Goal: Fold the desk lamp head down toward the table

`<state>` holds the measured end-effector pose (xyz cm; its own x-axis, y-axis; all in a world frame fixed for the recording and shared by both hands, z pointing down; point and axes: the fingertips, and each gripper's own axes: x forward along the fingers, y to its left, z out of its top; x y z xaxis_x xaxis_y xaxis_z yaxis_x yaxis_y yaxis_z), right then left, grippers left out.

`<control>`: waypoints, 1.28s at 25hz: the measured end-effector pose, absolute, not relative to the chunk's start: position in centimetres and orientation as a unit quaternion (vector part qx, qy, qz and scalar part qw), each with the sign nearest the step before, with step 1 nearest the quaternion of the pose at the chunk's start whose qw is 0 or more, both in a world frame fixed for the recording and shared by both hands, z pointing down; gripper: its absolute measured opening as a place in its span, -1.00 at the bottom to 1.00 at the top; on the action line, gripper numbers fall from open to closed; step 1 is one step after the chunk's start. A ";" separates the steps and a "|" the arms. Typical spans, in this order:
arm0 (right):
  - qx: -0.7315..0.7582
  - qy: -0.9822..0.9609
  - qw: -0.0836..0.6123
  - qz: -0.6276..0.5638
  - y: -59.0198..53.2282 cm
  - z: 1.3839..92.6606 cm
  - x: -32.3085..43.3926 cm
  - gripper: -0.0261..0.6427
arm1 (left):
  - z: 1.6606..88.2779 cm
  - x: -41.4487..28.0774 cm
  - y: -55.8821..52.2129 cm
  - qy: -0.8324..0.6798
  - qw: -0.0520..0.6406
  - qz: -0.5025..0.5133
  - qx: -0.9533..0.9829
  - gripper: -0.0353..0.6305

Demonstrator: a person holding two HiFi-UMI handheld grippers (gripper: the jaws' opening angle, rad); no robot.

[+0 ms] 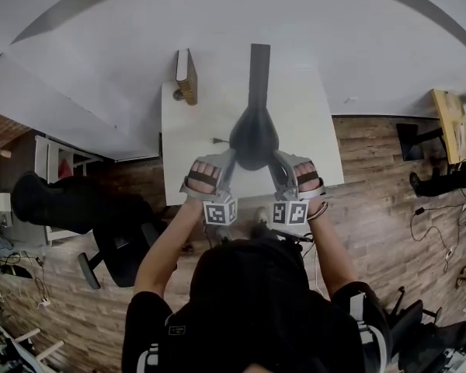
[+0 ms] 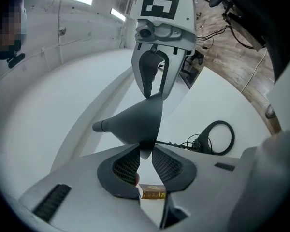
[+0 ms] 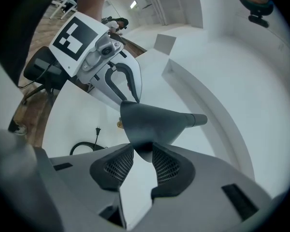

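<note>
The black desk lamp head (image 1: 254, 137) hangs over the white table (image 1: 311, 107), and its arm (image 1: 259, 62) runs toward the far edge. My left gripper (image 1: 231, 157) holds the head's left rim and my right gripper (image 1: 276, 158) its right rim, facing each other. In the left gripper view the cone-shaped lamp head (image 2: 135, 122) has its rim pinched between the left gripper (image 2: 144, 152) pads, with the right gripper (image 2: 154, 92) opposite. In the right gripper view the lamp head (image 3: 154, 122) rim sits between the right gripper (image 3: 143, 153) pads, which touch it.
A brown book (image 1: 186, 76) lies at the table's far left; it shows as well low between the jaws as the book (image 2: 152, 192). The coiled lamp cable (image 2: 217, 138) and its plug (image 3: 97, 129) lie on the table. A black office chair (image 1: 116, 251) stands on the wooden floor at left.
</note>
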<state>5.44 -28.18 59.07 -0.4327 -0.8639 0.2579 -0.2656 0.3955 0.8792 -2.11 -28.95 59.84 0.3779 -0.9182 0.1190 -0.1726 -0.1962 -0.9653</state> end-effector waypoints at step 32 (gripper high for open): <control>0.371 -0.734 0.400 -0.403 -30.5 62.2 5.7 -0.54 | 63.0 -2.0 -31.9 0.430 0.497 -0.413 -0.631 -0.57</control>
<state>5.65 -30.55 62.20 -0.4040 -0.8680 0.2888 -0.2223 0.3994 0.8894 -2.02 -31.95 62.99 0.2894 -0.9527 0.0932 -0.1323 -0.1362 -0.9818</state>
